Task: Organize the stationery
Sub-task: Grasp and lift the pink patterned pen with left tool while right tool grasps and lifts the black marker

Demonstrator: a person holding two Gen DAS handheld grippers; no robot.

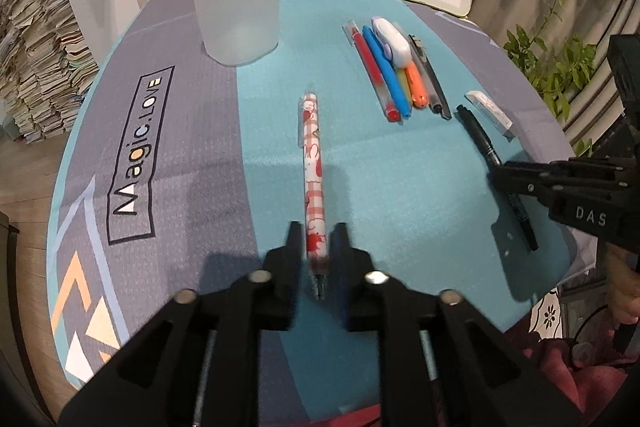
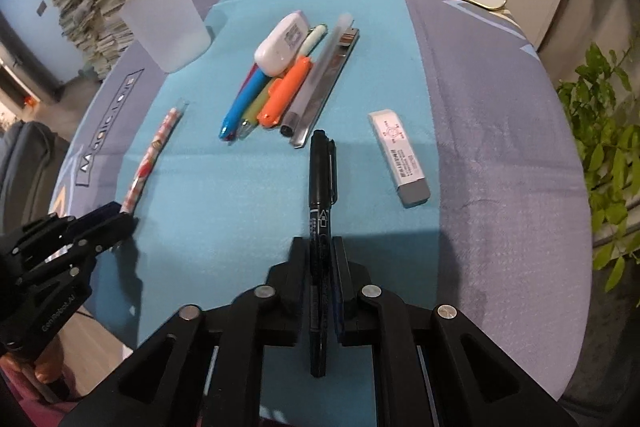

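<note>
The left gripper has its jaws slightly apart around the lower end of the red-and-white patterned pen, which lies on the teal mat; the pads seem not to press it, though blur makes that uncertain. The right gripper is clamped on the black marker, near the white eraser and the pen cluster.

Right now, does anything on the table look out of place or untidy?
Nothing is spilled or damaged. The eraser lies alone, apart from the pen pile, and the cup holds nothing visible yet.
</note>
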